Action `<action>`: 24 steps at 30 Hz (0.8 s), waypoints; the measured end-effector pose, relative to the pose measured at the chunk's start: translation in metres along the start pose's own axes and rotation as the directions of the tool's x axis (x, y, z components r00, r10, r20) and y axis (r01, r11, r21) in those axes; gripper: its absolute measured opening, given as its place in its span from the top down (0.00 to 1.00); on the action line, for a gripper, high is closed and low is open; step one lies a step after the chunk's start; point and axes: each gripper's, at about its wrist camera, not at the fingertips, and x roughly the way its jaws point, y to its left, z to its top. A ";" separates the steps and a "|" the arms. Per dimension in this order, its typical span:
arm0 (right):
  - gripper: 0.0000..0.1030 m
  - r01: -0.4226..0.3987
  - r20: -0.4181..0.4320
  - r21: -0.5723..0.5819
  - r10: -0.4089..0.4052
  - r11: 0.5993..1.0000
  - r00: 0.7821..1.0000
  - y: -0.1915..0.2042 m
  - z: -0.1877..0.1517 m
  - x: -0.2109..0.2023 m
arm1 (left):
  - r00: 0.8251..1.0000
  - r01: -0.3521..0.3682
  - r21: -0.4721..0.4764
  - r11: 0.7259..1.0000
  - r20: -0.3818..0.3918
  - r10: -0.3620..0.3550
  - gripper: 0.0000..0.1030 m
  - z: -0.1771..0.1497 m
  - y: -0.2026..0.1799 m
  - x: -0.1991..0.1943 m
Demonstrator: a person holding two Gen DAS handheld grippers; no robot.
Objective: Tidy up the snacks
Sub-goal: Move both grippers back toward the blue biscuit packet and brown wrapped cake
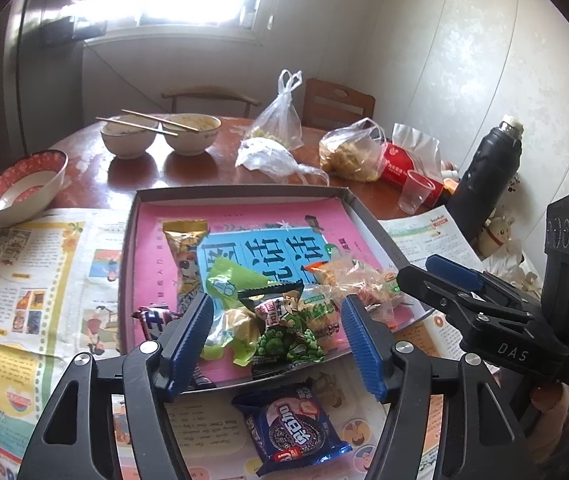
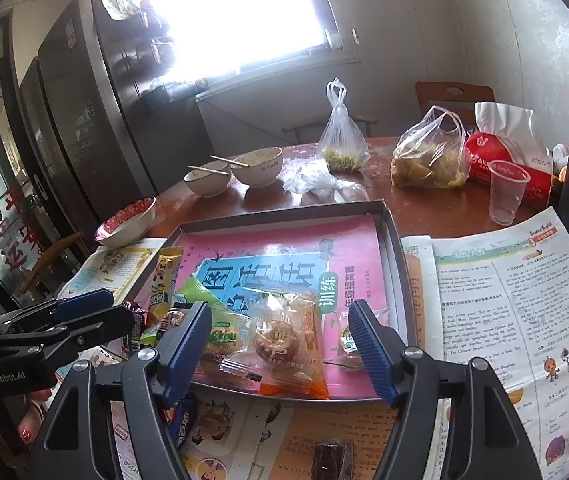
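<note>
A shallow grey tray (image 1: 244, 191) (image 2: 284, 213) lined with a pink book holds several snack packets. My left gripper (image 1: 276, 308) hovers open over its near edge, above a green pea packet (image 1: 284, 340) that its pads do not touch. A blue cookie packet (image 1: 294, 430) lies on the newspaper in front of the tray. My right gripper (image 2: 280, 312) is open above a clear pastry packet with an orange edge (image 2: 284, 344), with no contact. A dark brown bar (image 2: 330, 460) lies on the newspaper below it. Each gripper shows in the other's view: the right gripper (image 1: 424, 274), the left gripper (image 2: 118, 308).
Newspaper sheets (image 2: 504, 300) cover the near table. Behind the tray are two bowls with chopsticks (image 1: 160, 136), a red-patterned bowl (image 1: 24, 188), tied plastic bags (image 1: 348, 152), a red tissue pack (image 2: 500, 160), a clear cup (image 2: 506, 192) and a black flask (image 1: 488, 176). A chair (image 1: 336, 104) stands beyond.
</note>
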 end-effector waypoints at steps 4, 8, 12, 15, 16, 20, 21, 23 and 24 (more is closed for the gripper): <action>0.28 -0.012 0.016 0.013 0.012 1.000 1.000 -0.001 0.001 -0.005 | 1.000 -0.007 0.006 1.000 0.005 0.007 0.30 -0.001 -0.002 -0.005; 0.25 -0.020 0.025 0.021 0.019 1.000 0.999 -0.002 0.001 -0.010 | 1.000 -0.003 0.015 1.000 -0.002 0.003 0.29 -0.004 -0.005 -0.006; 0.21 -0.015 0.037 0.013 0.015 1.000 0.999 -0.002 -0.001 -0.016 | 1.000 0.000 0.024 1.000 -0.005 0.000 0.29 -0.007 -0.009 -0.009; 0.17 -0.011 0.046 0.010 0.010 1.000 0.999 -0.002 -0.002 -0.019 | 1.000 0.003 0.031 1.000 -0.009 -0.003 0.29 -0.009 -0.010 -0.010; 0.17 -0.011 0.049 0.009 0.011 1.000 0.999 -0.002 -0.002 -0.020 | 1.000 0.004 0.031 1.000 -0.012 -0.004 0.29 -0.010 -0.011 -0.009; 0.13 -0.010 0.055 0.008 0.010 1.000 0.998 -0.002 -0.003 -0.025 | 1.000 0.004 0.036 0.999 -0.018 -0.004 0.29 -0.012 -0.012 -0.010; 0.13 -0.009 0.055 0.007 0.008 1.000 0.998 -0.002 -0.004 -0.025 | 1.000 0.004 0.039 0.999 -0.019 -0.003 0.29 -0.013 -0.012 -0.010; 0.13 -0.006 0.054 0.005 0.006 1.000 0.999 -0.002 -0.005 -0.026 | 1.000 -0.004 0.048 0.999 -0.024 0.005 0.29 -0.014 -0.014 -0.010; 0.12 -0.003 0.054 0.003 0.003 1.000 0.999 -0.001 -0.006 -0.026 | 1.000 -0.004 0.050 0.999 -0.025 0.006 0.29 -0.015 -0.014 -0.010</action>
